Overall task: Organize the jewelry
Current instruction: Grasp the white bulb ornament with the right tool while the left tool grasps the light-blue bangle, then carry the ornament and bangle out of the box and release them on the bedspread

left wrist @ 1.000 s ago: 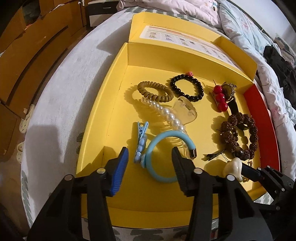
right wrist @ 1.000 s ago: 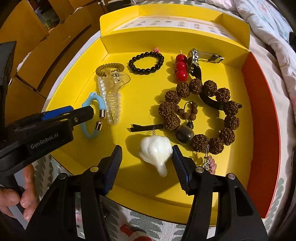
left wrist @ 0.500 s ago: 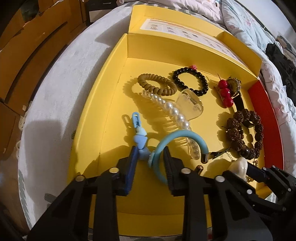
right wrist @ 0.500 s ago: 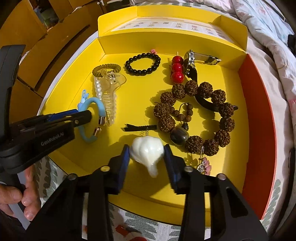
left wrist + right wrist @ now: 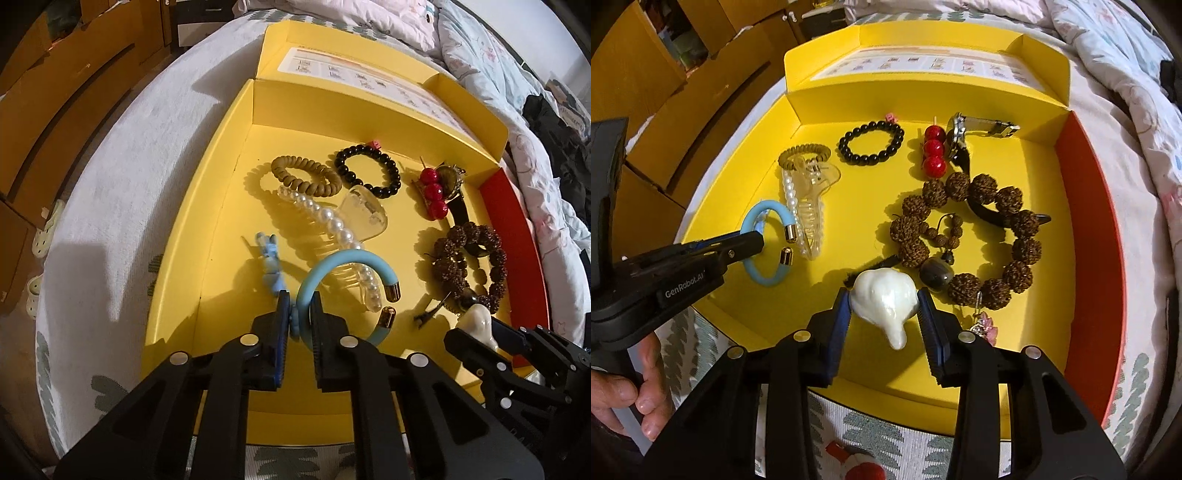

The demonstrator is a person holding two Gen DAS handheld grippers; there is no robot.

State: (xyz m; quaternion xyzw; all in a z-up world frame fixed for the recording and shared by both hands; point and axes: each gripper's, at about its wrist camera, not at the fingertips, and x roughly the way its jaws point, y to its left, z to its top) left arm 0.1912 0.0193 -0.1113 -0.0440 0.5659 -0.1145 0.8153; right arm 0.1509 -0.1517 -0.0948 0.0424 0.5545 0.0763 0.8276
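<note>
left gripper (image 5: 298,314): jaws just closing, now pinching blue bangle (image 5: 345,258) in yellow box (image 5: 221,192) | right gripper (image 5: 884,308): gripping white shell piece (image 5: 882,299) near front wall | writing: "GenRobot.AI" showing on left gripper

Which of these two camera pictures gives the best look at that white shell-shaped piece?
The right wrist view: the white shell-shaped piece sits large and unblocked, pressed between the pads of the right claw. In the left wrist view only its top peeks out at the far right, small and partly hidden behind that claw.
</note>
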